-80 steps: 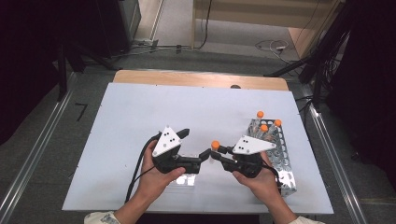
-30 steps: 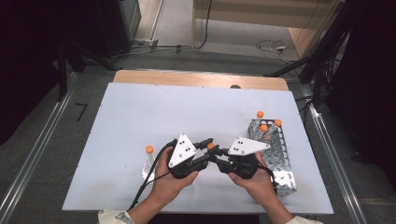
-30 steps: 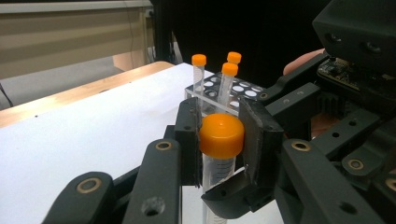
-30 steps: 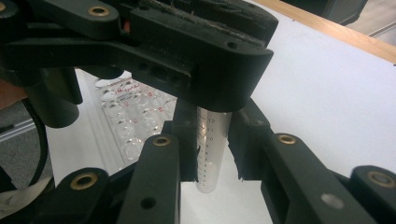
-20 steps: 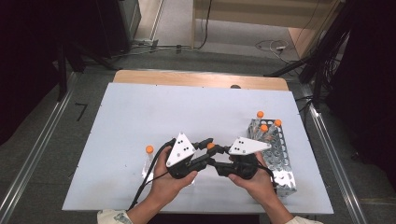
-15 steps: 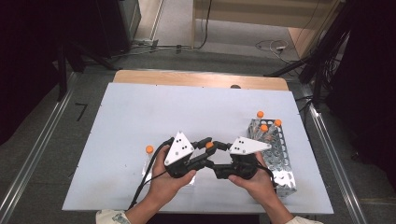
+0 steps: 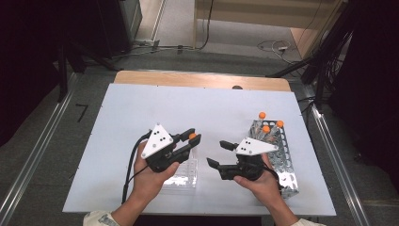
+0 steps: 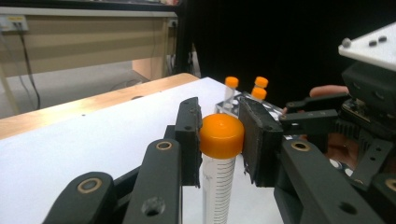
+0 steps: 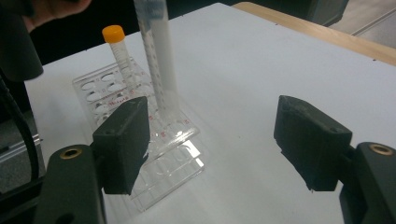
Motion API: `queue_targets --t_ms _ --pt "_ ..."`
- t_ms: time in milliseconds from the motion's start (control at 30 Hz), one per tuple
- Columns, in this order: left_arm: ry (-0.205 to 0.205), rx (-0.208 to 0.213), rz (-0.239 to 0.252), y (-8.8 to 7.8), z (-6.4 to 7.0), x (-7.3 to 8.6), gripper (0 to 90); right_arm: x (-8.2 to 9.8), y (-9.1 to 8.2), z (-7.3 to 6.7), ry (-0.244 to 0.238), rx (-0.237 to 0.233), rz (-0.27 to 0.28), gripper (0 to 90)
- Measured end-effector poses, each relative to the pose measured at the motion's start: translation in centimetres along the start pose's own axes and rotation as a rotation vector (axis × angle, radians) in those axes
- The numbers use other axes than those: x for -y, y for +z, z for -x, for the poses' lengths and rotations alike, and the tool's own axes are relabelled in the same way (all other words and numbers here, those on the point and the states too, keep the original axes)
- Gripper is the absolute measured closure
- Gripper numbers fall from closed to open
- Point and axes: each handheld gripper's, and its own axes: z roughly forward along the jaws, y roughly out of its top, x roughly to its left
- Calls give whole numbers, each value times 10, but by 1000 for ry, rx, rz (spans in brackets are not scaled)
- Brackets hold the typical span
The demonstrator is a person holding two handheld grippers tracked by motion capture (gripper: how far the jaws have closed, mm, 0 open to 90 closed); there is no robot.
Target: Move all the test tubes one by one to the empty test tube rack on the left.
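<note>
One white counter (image 7: 141, 117) carried two racks: a metal rack (image 7: 287, 162) at the right holding three orange-capped tubes (image 7: 266, 128), and a clear rack (image 9: 140, 140) beneath the left gripper (image 7: 190, 141). That gripper's jaws were clamped on the orange cap of one tube (image 8: 219, 177), held upright over the clear rack, where a second tube (image 9: 119, 56) stood. The right gripper (image 7: 219, 154), just beside it, had its jaws spread wide and empty.

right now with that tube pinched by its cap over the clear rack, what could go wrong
The left gripper holds the tube only by its orange cap, so it might swing or slip. The clear rack looks light and could tip if the tube misses a hole. The open right gripper nearby could bump it.
</note>
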Motion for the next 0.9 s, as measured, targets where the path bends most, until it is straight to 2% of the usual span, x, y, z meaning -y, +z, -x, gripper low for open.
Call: queue_targets --t_ms 133,300,633,900 --pt "-2 -18 -3 -7 -7 -1 712 1 0 0 2 2 -3 258" --pt "-2 -44 -23 -14 -16 4 712 1 -3 0 -1 6 -1 261" --pt "-21 -116 -24 -35 -35 12 712 2 -8 1 4 7 6 265" --pt "-16 -155 -25 -49 -43 18 712 2 -8 1 2 11 10 265"
